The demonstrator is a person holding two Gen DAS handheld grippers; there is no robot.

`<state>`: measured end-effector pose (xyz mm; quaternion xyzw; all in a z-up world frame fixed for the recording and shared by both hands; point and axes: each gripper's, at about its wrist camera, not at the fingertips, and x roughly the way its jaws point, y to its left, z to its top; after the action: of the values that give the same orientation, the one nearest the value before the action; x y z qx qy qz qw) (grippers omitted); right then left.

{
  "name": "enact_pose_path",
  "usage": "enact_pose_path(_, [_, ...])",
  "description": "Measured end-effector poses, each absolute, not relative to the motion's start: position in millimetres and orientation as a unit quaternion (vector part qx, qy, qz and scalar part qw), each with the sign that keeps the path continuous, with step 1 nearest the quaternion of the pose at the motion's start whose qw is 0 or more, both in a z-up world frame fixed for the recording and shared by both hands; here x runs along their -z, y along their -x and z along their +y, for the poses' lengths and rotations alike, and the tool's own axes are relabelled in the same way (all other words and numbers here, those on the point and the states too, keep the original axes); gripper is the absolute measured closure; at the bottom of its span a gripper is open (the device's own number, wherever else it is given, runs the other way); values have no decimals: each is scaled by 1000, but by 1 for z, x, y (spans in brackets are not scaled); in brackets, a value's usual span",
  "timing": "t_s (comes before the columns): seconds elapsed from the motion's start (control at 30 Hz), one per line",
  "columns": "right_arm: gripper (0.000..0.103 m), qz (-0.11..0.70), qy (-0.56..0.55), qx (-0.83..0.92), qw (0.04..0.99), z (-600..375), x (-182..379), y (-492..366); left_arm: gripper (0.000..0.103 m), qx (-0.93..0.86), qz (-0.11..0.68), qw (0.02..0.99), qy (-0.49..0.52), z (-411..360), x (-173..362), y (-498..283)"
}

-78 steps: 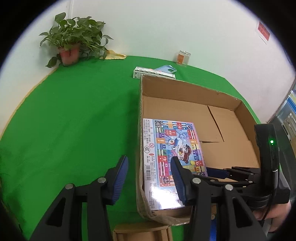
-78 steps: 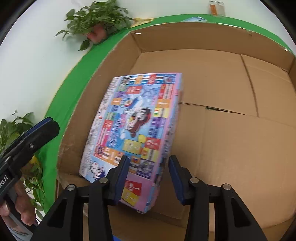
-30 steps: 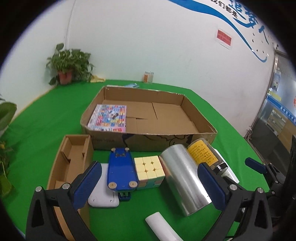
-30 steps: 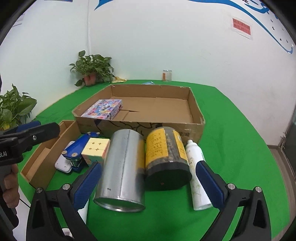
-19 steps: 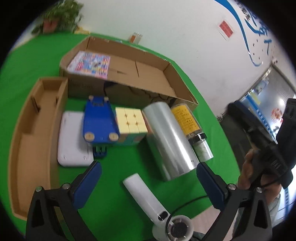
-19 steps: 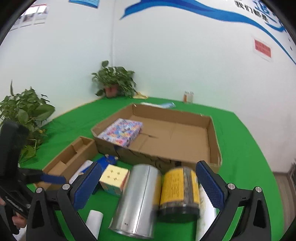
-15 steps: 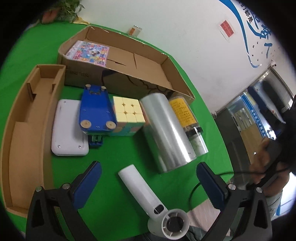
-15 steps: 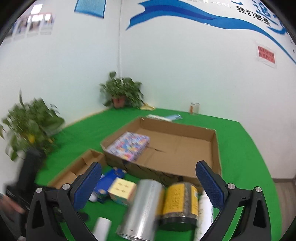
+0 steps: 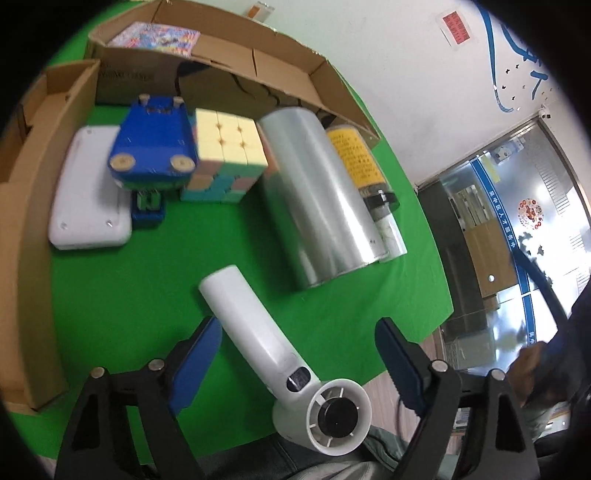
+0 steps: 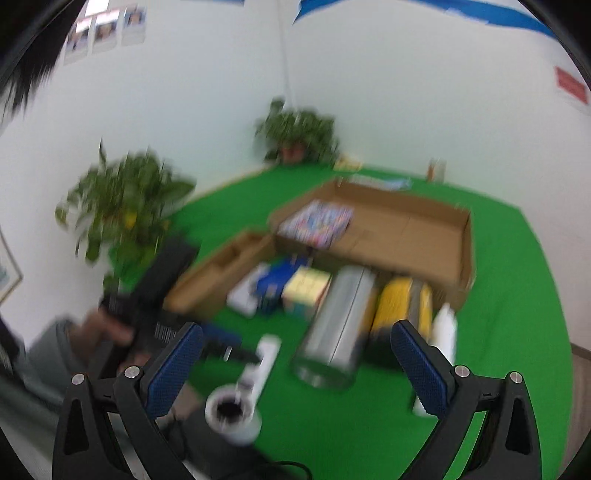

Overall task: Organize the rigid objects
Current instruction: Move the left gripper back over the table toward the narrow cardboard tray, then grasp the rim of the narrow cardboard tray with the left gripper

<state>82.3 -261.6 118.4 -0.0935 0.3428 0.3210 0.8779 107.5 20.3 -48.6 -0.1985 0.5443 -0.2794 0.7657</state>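
A white handheld fan (image 9: 273, 343) lies on the green table near its front edge, between the fingers of my open left gripper (image 9: 297, 360), which does not touch it. Behind it lie a silver can (image 9: 317, 214), a yellow-labelled jar (image 9: 356, 162), a pastel puzzle cube (image 9: 227, 155), a blue toy (image 9: 151, 144) and a white flat device (image 9: 90, 192). A large cardboard box (image 9: 288, 77) holds a colourful game box (image 9: 159, 35). My right gripper (image 10: 295, 365) is open and empty, high above the table; the fan (image 10: 255, 380) shows blurred below it.
A narrow cardboard tray (image 9: 26, 206) lies along the left. A white bottle (image 10: 441, 336) lies right of the jar. Potted plants (image 10: 125, 206) stand at the table's left and back. The left gripper's body (image 10: 159, 295) shows in the right wrist view. The table edge is close.
My left gripper has come down and forward around the white fan. My right gripper has pulled up and back from the table; its view is blurred by motion.
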Motion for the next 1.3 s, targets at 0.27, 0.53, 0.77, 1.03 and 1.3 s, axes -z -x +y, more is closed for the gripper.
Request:
enact_pose_path(0.27, [27,465,138,-335,808,-205,8,-32,60,238,582,753,196,13,76,-110])
enact_pose_path(0.53, [57,464,133,-320,815,-187,35,-43,64,215,569,773,180,25,74,-114])
enact_pose_path(0.77, [68,444,97,-345,821,-171,30,-62,73,209,560,786,160,30,64,-124])
enact_pose_path(1.03, [46,458,84,-325,823,-182,37,-71,63,199,508,820,173,61,36,-119])
enact_pose_path(1.3, [41,436,11,-338,834,-196,6,-72,35,62,426,894,123,155,-14,-99])
